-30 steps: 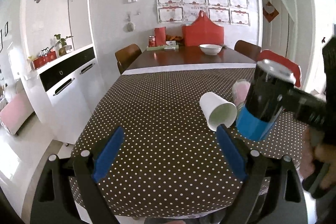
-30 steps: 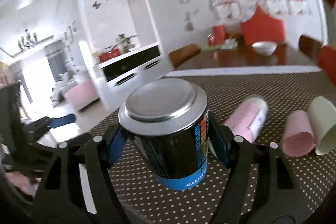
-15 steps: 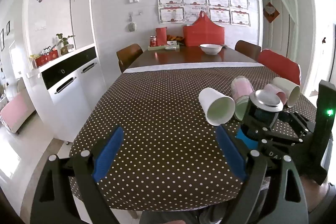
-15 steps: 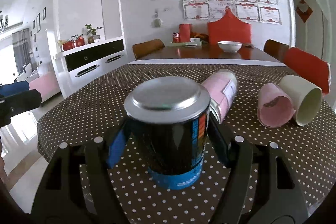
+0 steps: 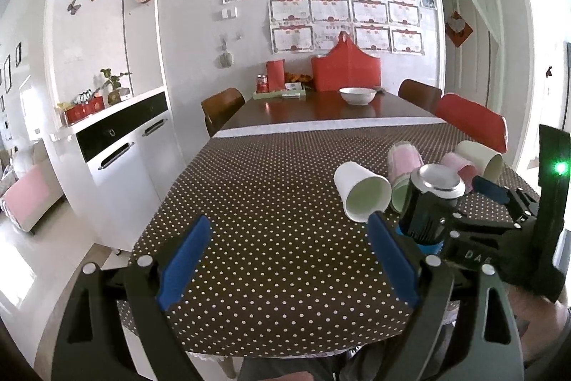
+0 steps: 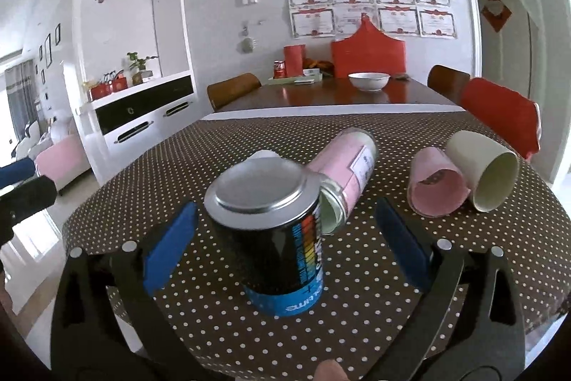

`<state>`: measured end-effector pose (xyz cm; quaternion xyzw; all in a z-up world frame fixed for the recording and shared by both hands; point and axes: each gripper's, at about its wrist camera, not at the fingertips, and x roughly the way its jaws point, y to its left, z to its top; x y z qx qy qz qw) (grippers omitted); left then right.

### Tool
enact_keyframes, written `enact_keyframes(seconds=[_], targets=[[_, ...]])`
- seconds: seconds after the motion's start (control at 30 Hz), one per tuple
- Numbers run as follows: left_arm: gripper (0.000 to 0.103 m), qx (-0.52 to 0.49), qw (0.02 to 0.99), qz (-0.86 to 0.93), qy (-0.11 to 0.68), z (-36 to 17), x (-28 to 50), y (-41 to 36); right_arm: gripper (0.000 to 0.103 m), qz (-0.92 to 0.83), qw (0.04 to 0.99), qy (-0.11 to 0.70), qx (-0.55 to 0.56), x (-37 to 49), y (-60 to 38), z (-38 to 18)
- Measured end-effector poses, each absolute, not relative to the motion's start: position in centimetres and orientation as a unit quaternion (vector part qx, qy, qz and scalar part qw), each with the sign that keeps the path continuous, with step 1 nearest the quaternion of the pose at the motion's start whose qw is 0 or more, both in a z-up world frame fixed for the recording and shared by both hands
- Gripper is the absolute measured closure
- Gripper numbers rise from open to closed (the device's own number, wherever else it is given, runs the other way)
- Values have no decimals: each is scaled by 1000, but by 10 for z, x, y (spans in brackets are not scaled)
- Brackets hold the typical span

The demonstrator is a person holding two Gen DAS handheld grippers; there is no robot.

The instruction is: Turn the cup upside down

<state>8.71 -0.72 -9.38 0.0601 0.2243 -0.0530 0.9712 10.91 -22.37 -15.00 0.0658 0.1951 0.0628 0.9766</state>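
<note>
A black and blue cup point(image 6: 271, 234) stands upside down on the dotted tablecloth point(image 6: 392, 327), silver base up; it also shows in the left wrist view point(image 5: 430, 206). My right gripper point(image 6: 282, 245) is open, its blue pads apart from the cup on both sides. My left gripper point(image 5: 285, 256) is open and empty over the cloth, left of the cup. A white paper cup point(image 5: 360, 190) lies on its side just beyond.
Other cups lie on their sides: a pink tumbler point(image 6: 348, 175), a pink cup point(image 6: 435, 184) and a cream cup point(image 6: 481, 175). A white bowl point(image 6: 369, 81) sits on the far wooden table. Red chairs stand at the right point(image 6: 499, 115).
My right gripper set the black cup down upside down on the cloth and opened its jaws off it. The left gripper stayed still.
</note>
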Motion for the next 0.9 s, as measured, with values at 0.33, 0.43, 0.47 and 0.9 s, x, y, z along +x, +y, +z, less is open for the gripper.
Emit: enact_keyframes(seconds=[0.33,0.43,0.47,0.9], targets=[[14,57,978,-43,197,-72,74,-5,6,12,979,193,68,83,-229,-100],[14,53,980,-40,187,-64,68,-3,6,7,979,191,67,73,-226,-86],[14,52,981,-39,184,-62,66,-2,6,4,980,189,63,68,-224,-80],[14,45,988,-32,147,-29,32,0,6,-11,983,174,65,6,-210,-38]])
